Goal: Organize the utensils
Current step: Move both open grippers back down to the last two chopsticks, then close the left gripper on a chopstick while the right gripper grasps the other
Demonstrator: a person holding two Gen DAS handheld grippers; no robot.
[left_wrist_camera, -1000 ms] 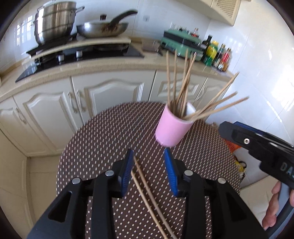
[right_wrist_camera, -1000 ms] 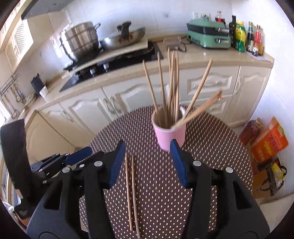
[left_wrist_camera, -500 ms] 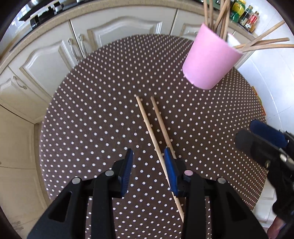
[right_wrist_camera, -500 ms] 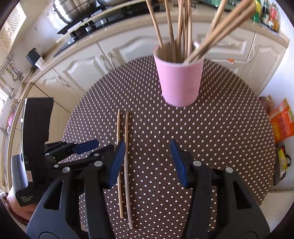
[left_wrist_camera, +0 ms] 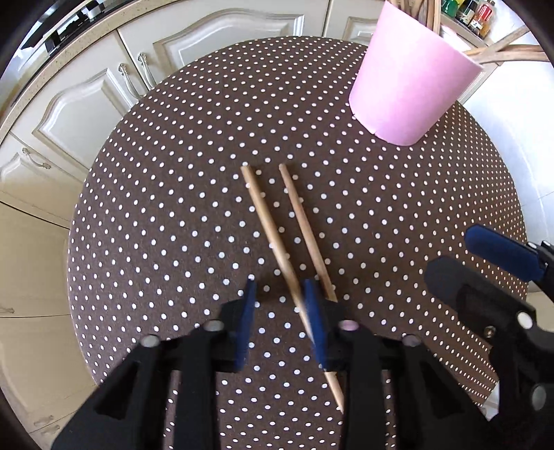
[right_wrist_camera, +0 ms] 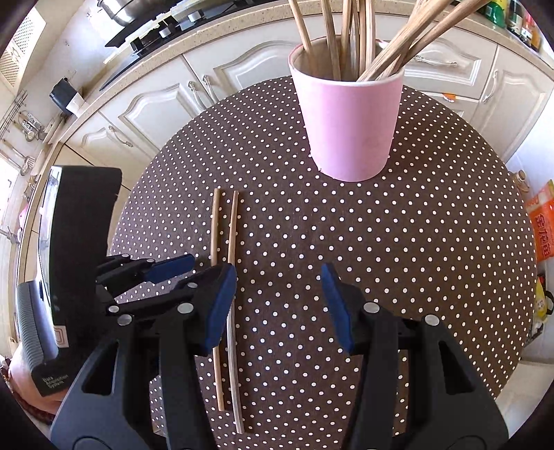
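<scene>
Two wooden chopsticks [left_wrist_camera: 273,228] lie side by side on the brown polka-dot round table [left_wrist_camera: 166,194]; they also show in the right wrist view [right_wrist_camera: 223,239]. A pink cup [left_wrist_camera: 408,79] holding several chopsticks stands at the far side, also in the right wrist view [right_wrist_camera: 349,124]. My left gripper [left_wrist_camera: 280,304] is open, low over the near part of the chopsticks, with the left chopstick between its blue pads. My right gripper [right_wrist_camera: 278,301] is open and empty above the table, right of the chopsticks.
Cream kitchen cabinets [right_wrist_camera: 166,100] and a counter with a black hob [right_wrist_camera: 155,34] run behind the table. Bottles [left_wrist_camera: 471,14] stand on the counter at the far right. An orange packet [right_wrist_camera: 543,225] lies on the floor to the right.
Both grippers have dropped toward the table and tilted down. The left gripper has come down around the left chopstick. The cup now looks closer.
</scene>
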